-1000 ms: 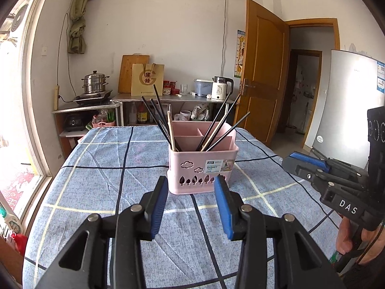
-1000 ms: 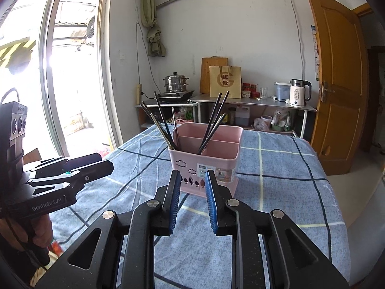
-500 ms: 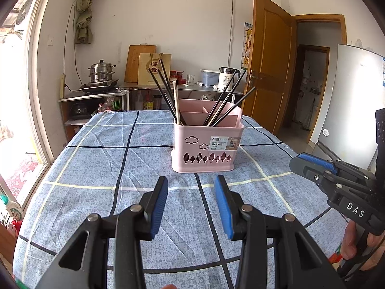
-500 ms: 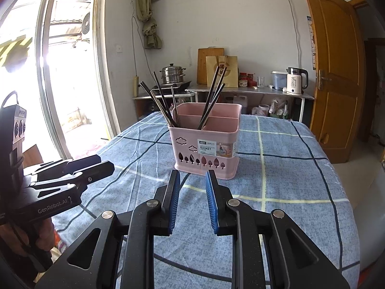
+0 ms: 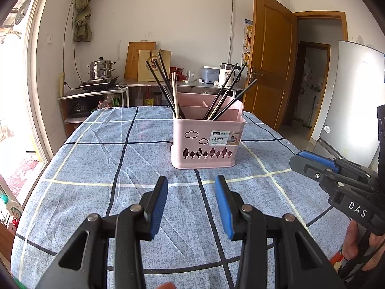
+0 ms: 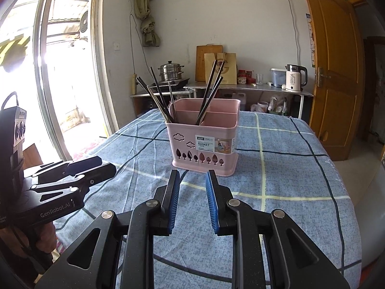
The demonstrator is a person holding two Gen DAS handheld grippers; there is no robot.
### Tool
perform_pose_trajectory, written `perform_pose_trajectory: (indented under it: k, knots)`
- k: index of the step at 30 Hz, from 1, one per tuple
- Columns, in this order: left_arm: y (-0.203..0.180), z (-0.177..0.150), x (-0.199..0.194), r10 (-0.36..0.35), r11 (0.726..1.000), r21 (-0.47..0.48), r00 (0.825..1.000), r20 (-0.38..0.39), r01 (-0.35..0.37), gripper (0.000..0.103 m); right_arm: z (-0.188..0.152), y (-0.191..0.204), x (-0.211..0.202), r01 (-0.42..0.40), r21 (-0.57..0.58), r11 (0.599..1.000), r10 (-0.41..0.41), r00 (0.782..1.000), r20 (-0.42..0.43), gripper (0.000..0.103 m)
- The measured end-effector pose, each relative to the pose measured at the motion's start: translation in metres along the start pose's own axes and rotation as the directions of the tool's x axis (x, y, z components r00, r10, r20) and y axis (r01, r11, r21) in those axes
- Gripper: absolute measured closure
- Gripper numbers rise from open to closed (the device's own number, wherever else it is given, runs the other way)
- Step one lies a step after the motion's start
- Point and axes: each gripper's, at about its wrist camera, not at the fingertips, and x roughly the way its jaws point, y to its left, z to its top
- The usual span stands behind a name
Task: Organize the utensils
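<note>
Chopsticks (image 5: 211,96) in basket (image 5: 207,142); beyond both empty jaws

Matt pink plastic basket (image 5: 208,142); woven cloth tablecloth (image 5: 96,163).

Home kitchen: stacked steel steamer pot (image 5: 101,68) on a hob, white electric kettle (image 6: 294,77), wooden cutting board (image 6: 204,57), grey fridge (image 5: 356,101), checked-cloth tabletop (image 5: 96,168).

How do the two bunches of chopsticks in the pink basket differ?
The left bunch leans left in the pink basket's left compartment; the right bunch leans right from the compartment beside it. The left bunch includes a pale chopstick; the right bunch looks mostly dark. Both stand tips-up, untouched.
</note>
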Motion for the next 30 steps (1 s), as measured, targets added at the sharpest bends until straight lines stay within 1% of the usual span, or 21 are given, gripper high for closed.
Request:
perform_pose_trajectory:
  k: [30]
  knots:
    - [-0.0031,-0.0024,0.0010,-0.001,1.000,0.000,1.000,-0.010,0.001,0.061,-0.0011,-0.0003,0.0024,-0.004,0.003,1.000,0.004,1.000,-0.011,0.080]
